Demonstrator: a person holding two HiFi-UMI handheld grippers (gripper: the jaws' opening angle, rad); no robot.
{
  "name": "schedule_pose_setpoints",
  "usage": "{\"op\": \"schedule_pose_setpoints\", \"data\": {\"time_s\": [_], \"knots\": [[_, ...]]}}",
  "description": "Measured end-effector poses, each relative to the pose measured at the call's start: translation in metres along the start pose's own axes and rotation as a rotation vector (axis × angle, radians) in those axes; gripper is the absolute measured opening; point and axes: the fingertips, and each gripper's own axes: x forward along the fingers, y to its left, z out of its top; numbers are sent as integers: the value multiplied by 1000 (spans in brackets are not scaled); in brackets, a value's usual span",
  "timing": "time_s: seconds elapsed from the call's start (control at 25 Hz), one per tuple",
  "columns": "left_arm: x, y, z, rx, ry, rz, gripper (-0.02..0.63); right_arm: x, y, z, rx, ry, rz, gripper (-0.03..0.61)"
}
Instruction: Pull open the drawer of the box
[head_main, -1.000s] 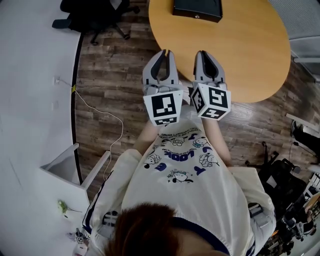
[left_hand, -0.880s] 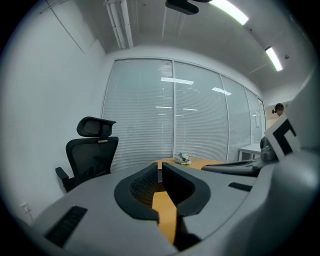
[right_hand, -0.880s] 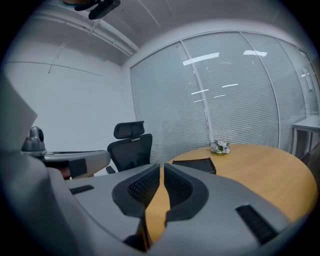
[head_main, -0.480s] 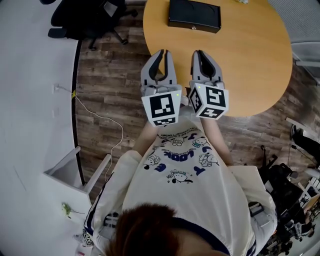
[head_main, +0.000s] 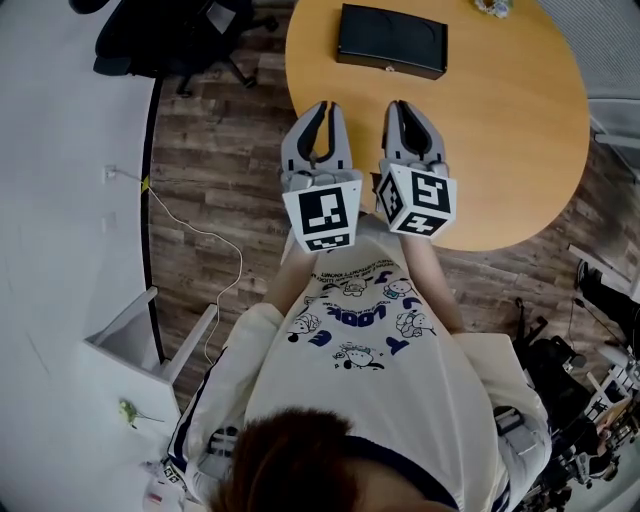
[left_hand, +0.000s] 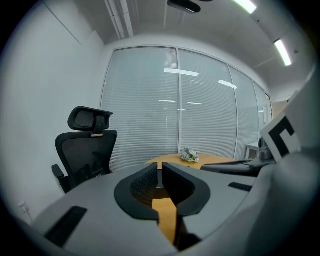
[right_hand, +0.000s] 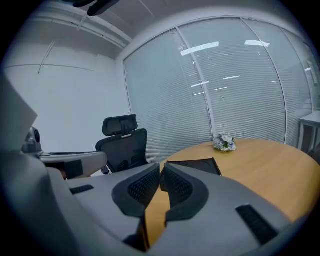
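One box partly hidden, right gripper closed

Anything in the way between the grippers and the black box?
Nothing visible. Only bare table lies between the left gripper, the right gripper and the black box; the flowers sit beyond it.

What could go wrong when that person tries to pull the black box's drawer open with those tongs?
1. The black box lies loose on the smooth table, and neither pair of tongs holds it; a pull might drag the whole box along instead of opening it.
2. Its knob looks tiny, and both the left tongs and the right tongs are shut, so they must open first and could slip off it.
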Motion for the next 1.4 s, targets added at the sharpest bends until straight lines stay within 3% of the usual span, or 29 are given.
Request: {"op": "schedule_pose_setpoints", "data": {"time_s": [1.12,1.4], "knots": [[97,16,-34,-4,138,-129,35,86,-39,-26,43,132,-146,46],[116,12,-47,-4,177,-159,35,102,-46,-35,49,165,-146,65]]}}
